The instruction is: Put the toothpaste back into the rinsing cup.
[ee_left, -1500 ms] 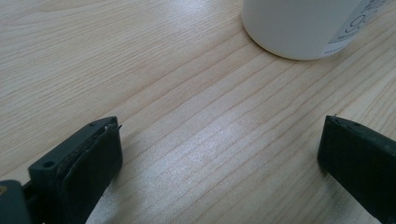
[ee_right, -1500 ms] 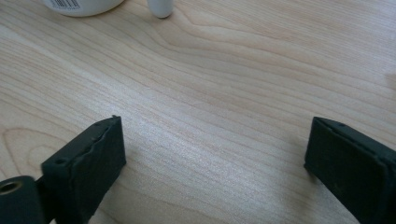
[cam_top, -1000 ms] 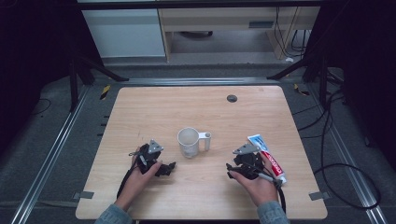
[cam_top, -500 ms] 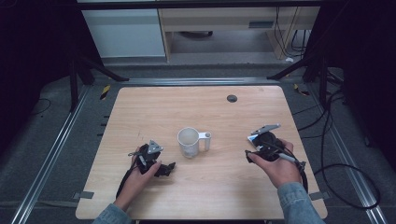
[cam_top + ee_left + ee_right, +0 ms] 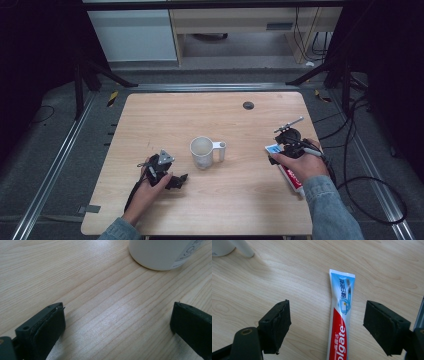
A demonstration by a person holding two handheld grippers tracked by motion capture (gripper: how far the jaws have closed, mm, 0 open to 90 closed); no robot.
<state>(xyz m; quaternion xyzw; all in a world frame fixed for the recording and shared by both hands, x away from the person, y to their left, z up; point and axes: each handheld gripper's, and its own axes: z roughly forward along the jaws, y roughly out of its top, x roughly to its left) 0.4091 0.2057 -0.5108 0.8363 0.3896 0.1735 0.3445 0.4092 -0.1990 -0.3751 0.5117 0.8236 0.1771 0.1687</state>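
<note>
We see the left hand-held gripper (image 5: 172,180) low on the worktop (image 5: 165,112), jaws apart. Right hand-held gripper (image 5: 327,322) straddles the toothpaste tube (image 5: 339,322), jaws apart (no contact). Farther off, center: white mug (image 5: 202,152).

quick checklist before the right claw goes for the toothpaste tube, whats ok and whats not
1. Right claw open: ok, jaws stand wide apart.
2. Toothpaste tube between the jaws: ok, it runs up the gap, nearer the right-hand jaw in the right gripper view.
3. Tube lying flat on the table: ok.
4. Jaws low enough to close on the tube: cannot tell; claw height over the table is unclear.
5. Mug out of the way: ok, it stands mid-table, apart from the tube.
6. Left claw clear of the job: ok, open by the mug's other side, holding nothing.
</note>
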